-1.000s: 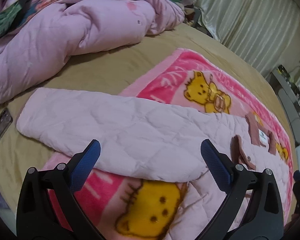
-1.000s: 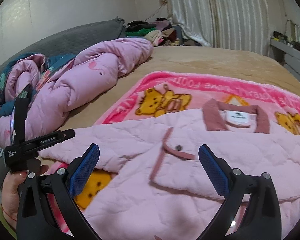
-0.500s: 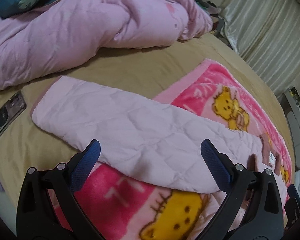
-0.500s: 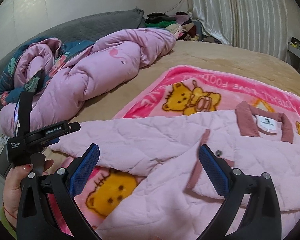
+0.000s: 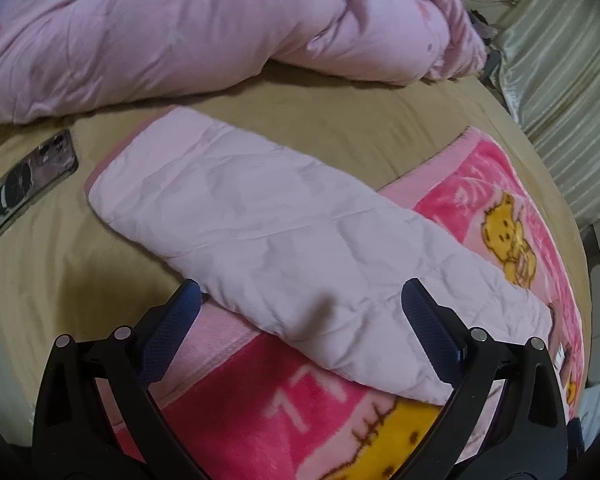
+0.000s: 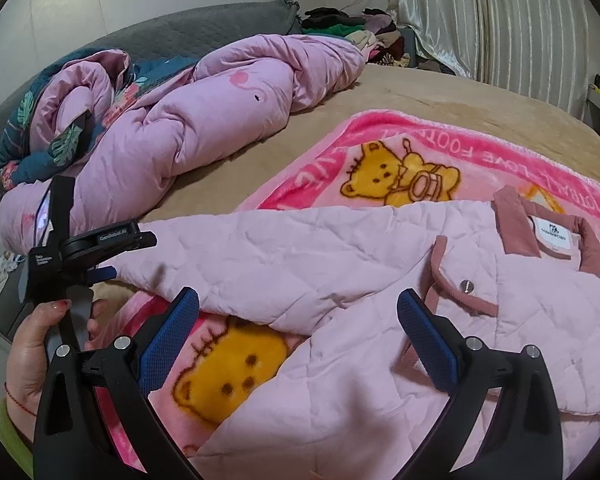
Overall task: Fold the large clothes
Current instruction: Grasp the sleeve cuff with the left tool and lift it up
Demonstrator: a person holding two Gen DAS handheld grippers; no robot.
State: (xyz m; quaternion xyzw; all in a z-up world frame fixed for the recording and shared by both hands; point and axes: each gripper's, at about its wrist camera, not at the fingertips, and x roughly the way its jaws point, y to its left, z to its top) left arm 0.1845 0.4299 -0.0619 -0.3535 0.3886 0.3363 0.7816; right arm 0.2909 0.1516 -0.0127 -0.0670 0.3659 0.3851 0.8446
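A pale pink quilted jacket (image 6: 380, 264) lies flat on a pink bear blanket (image 6: 400, 168) on the bed, its collar (image 6: 548, 236) at the right. One sleeve (image 5: 268, 232) stretches out to the left, with its cuff (image 5: 100, 168) on the tan sheet. My left gripper (image 5: 300, 308) hovers open just above the sleeve's near edge, holding nothing. In the right wrist view it appears in a person's hand (image 6: 40, 344), with a blue fingertip (image 6: 102, 272) near the cuff end. My right gripper (image 6: 298, 312) is open above the jacket's front, empty.
A phone (image 5: 28, 184) lies on the tan sheet (image 5: 300, 112) left of the cuff. A bunched pink duvet (image 6: 204, 120) fills the far left of the bed. A heap of clothes (image 6: 352, 24) and curtains (image 6: 500, 20) stand at the back.
The left gripper has moved left along the sleeve toward the cuff, so the phone and cuff are now closer. The right gripper's view has swung left. Both stay open.
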